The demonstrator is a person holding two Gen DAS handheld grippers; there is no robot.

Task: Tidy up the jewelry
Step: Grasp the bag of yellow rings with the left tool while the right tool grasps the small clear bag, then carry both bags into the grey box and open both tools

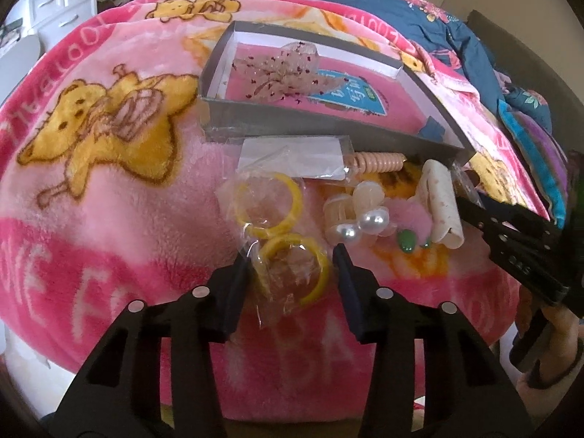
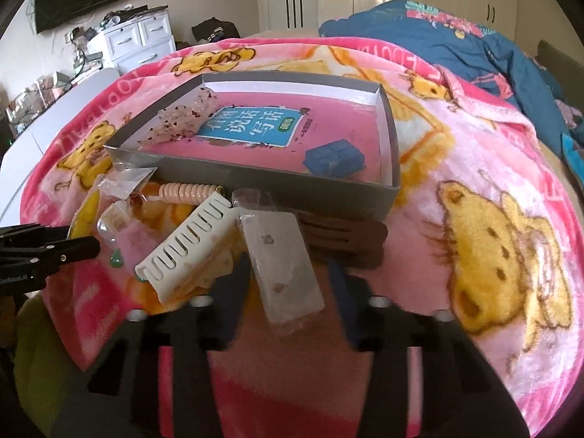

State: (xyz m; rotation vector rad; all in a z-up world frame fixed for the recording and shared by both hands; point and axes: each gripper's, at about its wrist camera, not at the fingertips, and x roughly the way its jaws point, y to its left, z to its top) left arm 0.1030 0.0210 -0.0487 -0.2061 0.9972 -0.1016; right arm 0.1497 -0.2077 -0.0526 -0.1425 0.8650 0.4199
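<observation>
Left wrist view is showing the left gripper [image 1: 292, 259] lying over a clear packet of yellow hoops [image 1: 283, 252] at lower centre of the frame; its fingers [image 1: 241, 284] are standing on either side of the packet, the left one at its edge, but whether they are pressing on it I cannot tell. In the right wrist view the right gripper [image 2: 290, 273] is straddling a clear pouch [image 2: 283, 266] at centre frame; its fingers are blurred and a gap is showing beside the pouch, so a grip cannot be told either.

Judging by this, the step in hand is picking up two packets from the pile on the blanket [image 1: 120, 197]; the next move is calling for a firm pinch on thin slippery plastic, then a lift toward the tray [image 2: 255, 179] at upper centre without dragging the white comb [image 2: 182, 244] or the pearl clip [image 1: 359, 219] along.

The tray is holding a speckled bow [image 2: 182, 120], a blue box [image 2: 334, 160] and a pink book [image 2: 255, 127] lining its floor; the other jewelry is lying outside it, just in front of its near wall.
</observation>
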